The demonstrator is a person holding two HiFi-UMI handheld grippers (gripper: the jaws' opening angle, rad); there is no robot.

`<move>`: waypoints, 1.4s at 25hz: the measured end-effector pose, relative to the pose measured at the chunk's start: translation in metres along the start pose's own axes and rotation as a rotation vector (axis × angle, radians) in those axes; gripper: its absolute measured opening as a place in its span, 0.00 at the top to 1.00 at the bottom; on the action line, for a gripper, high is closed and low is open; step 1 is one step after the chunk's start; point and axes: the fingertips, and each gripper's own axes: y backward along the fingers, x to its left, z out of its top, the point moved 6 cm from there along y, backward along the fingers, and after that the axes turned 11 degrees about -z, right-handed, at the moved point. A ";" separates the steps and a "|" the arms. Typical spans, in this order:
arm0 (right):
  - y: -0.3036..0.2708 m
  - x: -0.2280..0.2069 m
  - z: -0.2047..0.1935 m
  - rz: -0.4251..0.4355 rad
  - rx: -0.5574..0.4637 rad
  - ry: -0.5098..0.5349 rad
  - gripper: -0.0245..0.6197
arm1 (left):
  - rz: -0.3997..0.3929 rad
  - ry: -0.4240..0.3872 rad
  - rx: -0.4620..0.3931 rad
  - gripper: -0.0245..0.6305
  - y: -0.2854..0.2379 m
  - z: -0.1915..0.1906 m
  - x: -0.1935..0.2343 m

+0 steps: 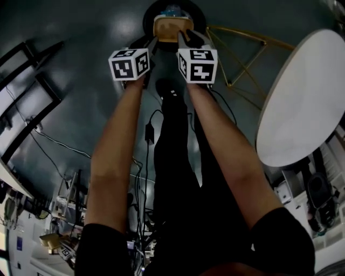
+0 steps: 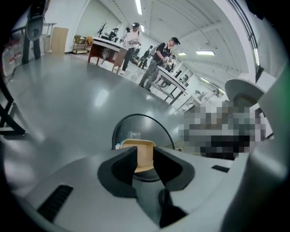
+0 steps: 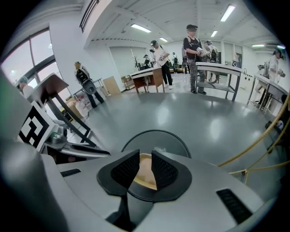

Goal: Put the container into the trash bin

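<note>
A tan, tray-like container (image 1: 172, 27) sits in the mouth of the round black trash bin (image 1: 148, 16) on the grey floor. My left gripper (image 1: 152, 44) is at the container's left edge and my right gripper (image 1: 188, 39) at its right edge, both pointing down at the bin. In the left gripper view the jaws of the left gripper (image 2: 145, 165) stand apart, with the container (image 2: 144, 152) and the bin (image 2: 136, 124) showing through the gap. In the right gripper view the right gripper (image 3: 146, 170) is also open, and the container (image 3: 146, 176) lies beyond its pads over the bin (image 3: 156, 138).
A white round table (image 1: 302, 97) stands to the right, with a gold wire frame (image 1: 242, 54) between it and the bin. Black metal frames (image 1: 21, 81) and cables (image 1: 59, 143) lie at the left. Several people stand at workbenches (image 2: 108, 47) far off.
</note>
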 end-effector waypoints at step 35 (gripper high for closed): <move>0.528 0.057 0.277 0.814 -0.572 0.371 0.89 | -0.379 -0.414 -0.584 0.96 0.437 0.192 -0.354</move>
